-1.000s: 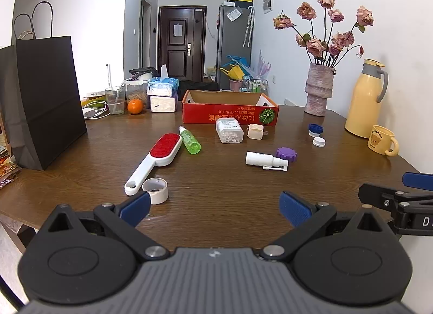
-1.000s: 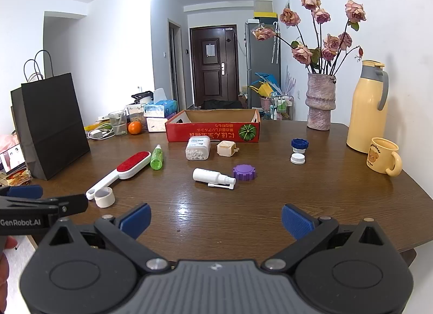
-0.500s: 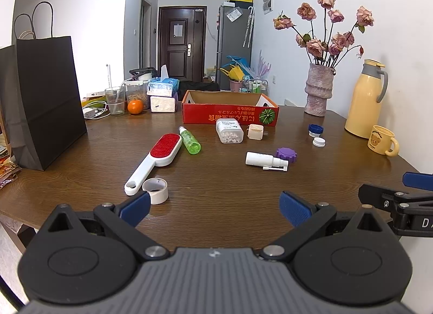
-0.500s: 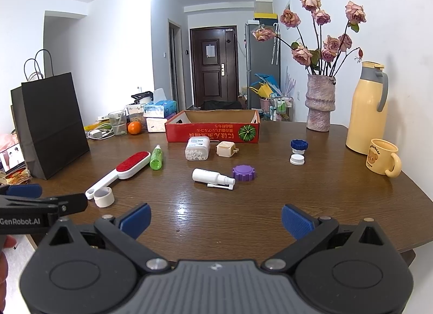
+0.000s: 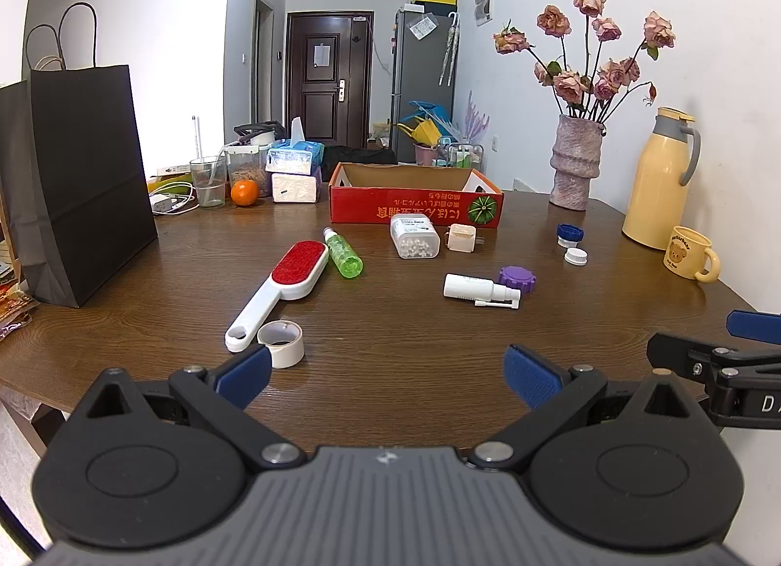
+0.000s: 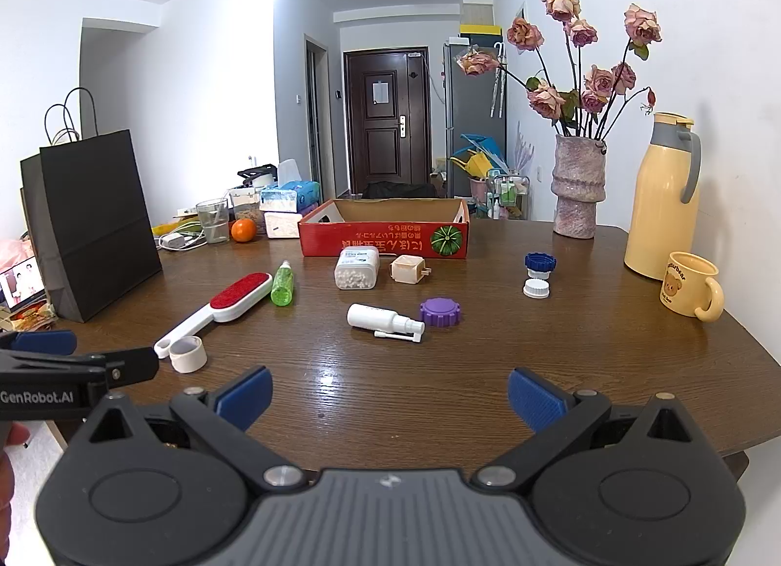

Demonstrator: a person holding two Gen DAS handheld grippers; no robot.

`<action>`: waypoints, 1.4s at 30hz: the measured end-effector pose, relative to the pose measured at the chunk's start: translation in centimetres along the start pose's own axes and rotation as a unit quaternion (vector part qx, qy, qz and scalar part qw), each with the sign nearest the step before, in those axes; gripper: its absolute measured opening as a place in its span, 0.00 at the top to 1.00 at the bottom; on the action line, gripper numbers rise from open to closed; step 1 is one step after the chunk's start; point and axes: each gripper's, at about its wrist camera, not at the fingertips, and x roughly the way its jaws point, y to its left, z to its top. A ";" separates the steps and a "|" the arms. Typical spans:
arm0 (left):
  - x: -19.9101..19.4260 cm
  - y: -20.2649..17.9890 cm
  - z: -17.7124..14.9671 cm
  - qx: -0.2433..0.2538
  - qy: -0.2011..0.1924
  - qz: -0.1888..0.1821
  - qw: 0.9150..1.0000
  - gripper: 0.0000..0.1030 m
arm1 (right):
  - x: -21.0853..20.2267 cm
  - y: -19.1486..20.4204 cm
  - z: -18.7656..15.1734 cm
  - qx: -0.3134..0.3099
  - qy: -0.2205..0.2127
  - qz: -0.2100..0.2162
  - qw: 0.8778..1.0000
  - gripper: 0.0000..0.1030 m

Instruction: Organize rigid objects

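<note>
your left gripper stays spread and empty above the table, nothing shifted; white tape roll just ahead. right view: your right gripper likewise apart, spray bottle beyond, unmoved.

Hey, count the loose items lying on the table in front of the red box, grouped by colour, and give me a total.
White or cream: 5 (tape roll, spray bottle, pill box, cube, cap)
Red and white: 1 (lint brush)
Green: 1 (bottle)
Purple: 1 (cap)
Blue: 1 (cap)
Total: 9
</note>
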 end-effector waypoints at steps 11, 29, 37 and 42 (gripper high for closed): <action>0.0 0.0 0.0 -0.001 0.000 0.001 1.000 0.00 | 0.0 0.1 0.0 -0.001 0.000 0.000 1.000 0.00; 0.0 0.0 0.0 -0.001 -0.001 0.001 1.000 0.00 | 0.0 0.1 0.0 -0.001 -0.001 0.000 1.000 0.00; 0.0 0.2 0.3 -0.002 0.000 0.003 1.000 0.00 | 0.1 0.2 0.0 -0.004 0.001 0.001 1.000 0.00; 0.8 0.7 0.4 -0.004 0.001 0.011 1.000 0.00 | 0.8 0.4 0.2 -0.011 0.003 -0.001 1.000 0.00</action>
